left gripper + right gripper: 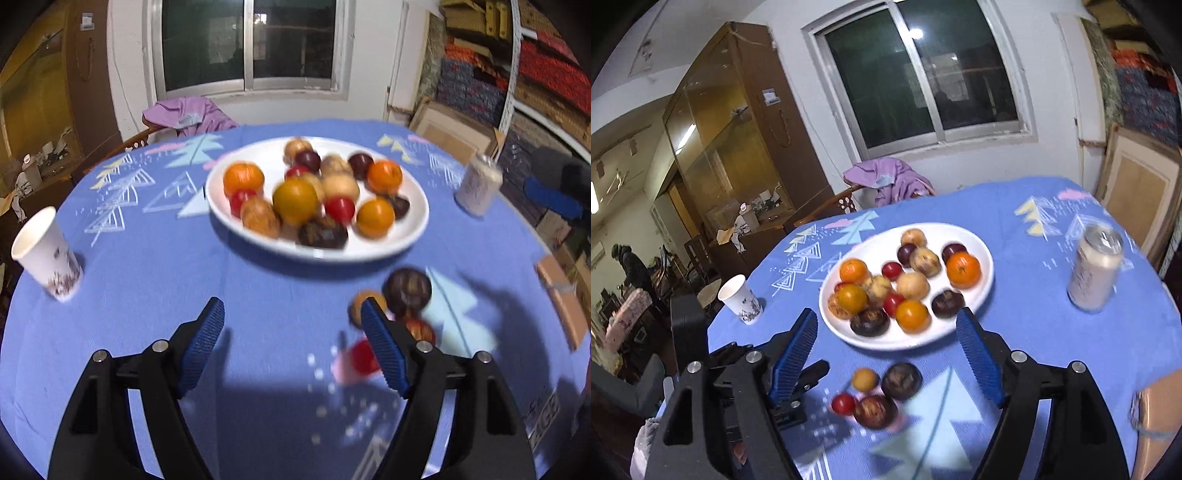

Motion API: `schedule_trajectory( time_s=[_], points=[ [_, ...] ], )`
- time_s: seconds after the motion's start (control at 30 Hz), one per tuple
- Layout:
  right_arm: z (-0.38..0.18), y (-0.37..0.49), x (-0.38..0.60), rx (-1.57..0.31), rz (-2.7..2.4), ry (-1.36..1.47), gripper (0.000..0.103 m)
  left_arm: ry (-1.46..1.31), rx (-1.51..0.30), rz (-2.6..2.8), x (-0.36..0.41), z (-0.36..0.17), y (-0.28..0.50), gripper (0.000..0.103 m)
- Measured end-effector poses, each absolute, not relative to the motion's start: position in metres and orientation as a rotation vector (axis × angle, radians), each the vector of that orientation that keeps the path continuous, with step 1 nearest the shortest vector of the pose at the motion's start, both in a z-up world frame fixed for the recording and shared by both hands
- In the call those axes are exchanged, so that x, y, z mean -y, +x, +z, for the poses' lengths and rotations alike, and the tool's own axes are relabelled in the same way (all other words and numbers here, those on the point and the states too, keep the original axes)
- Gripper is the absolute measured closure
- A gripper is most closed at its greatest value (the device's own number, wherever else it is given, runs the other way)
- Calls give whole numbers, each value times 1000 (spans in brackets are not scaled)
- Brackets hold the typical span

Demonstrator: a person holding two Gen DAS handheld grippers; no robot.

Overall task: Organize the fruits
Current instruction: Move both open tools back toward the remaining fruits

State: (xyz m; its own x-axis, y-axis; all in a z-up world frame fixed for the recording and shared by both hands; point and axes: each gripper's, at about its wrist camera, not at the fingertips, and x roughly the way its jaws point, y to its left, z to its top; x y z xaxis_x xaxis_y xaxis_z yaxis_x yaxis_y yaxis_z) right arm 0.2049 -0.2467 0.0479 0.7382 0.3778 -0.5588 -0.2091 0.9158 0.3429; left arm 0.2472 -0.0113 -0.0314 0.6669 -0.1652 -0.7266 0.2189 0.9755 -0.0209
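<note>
Blue patterned tablecloth (pixel 1015 229) covers a round table below a dark window (pixel 923 77). White plate (pixel 413 229) sits at centre, oval, its long axis running left to right in both views, loaded with mixed fruit: oranges, red, tan and dark pieces. Four loose fruits (pixel 875 395) lie on the cloth just off the plate's 6 o'clock edge; being round, they show no heading. Paper cup (pixel 46 254) stands upright at the plate's 9 o'clock, a can (pixel 1095 269) upright at 3 o'clock. Left gripper (pixel 291 343) is spread, nothing between the pads, the loose fruits just beyond its right finger. Right gripper (pixel 886 350) is likewise spread and empty, above the loose fruits.
</note>
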Motion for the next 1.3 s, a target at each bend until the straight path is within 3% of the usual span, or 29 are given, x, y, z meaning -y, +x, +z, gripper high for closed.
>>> schedule_trajectory(
  time_s=[0.33,0.73,1.0,1.2,1.3],
  points=[
    [6,201,292,-776,300,475,24,107,-816,-244,27,-47,234,28],
    [1,203,283,-795,306,454,21,128,-828,-230,24,-50,238,15],
    [0,204,293,-797,301,495,20,44,-816,-117,-21,-39,225,16],
    [-1,203,288,-795,302,470,20,121,-824,-153,-5,-50,211,16],
    [-1,204,286,-798,303,463,20,146,-813,-170,1,-50,207,23]
  ],
)
